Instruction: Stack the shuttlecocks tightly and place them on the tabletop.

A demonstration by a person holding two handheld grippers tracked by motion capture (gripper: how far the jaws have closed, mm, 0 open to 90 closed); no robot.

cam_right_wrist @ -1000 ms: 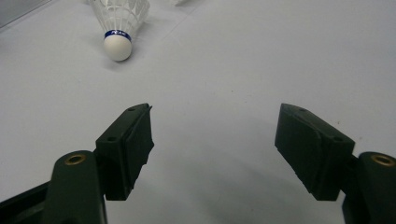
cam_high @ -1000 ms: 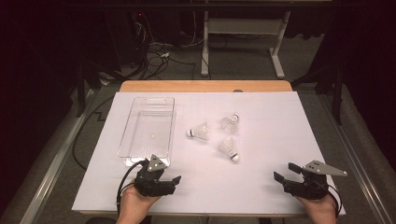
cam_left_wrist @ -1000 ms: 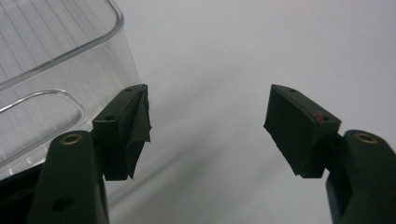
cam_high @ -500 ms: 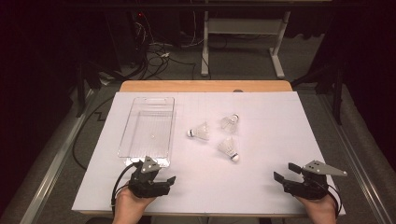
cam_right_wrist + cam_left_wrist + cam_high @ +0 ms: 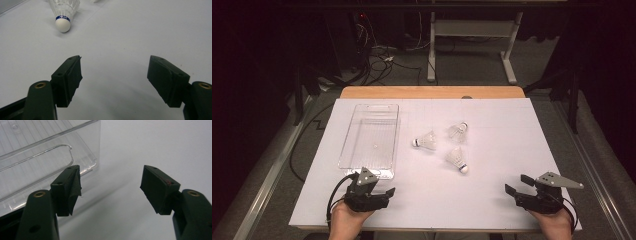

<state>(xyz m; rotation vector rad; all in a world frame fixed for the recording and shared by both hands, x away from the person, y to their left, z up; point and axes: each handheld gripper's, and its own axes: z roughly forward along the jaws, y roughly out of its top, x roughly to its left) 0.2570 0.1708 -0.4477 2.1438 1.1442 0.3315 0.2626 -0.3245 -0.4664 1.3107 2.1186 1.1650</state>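
Note:
Three white shuttlecocks lie mid-table on the white sheet: one on its side (image 5: 426, 141), one farther back (image 5: 458, 131), and a nearer one (image 5: 457, 158) with its cork toward me. A clear plastic tray (image 5: 346, 159) stands empty at the left. My left gripper (image 5: 388, 192) rests open near the front edge, just before the tray's near end. In the left gripper view the jaws (image 5: 111, 182) hold nothing, with the tray's corner (image 5: 85, 157) at the left. My right gripper (image 5: 516, 184) sits open at the front right. The right gripper view (image 5: 115, 75) has the nearest shuttlecock (image 5: 63, 15) ahead.
The white sheet (image 5: 512, 140) covers a wooden table whose far edge (image 5: 432, 92) shows. Beyond it are cables on the floor (image 5: 377, 55) and a desk frame (image 5: 469, 45). Metal rails run along both sides of the table.
My left gripper has shifted slightly to the left near the front edge. The right gripper and the shuttlecocks have not moved.

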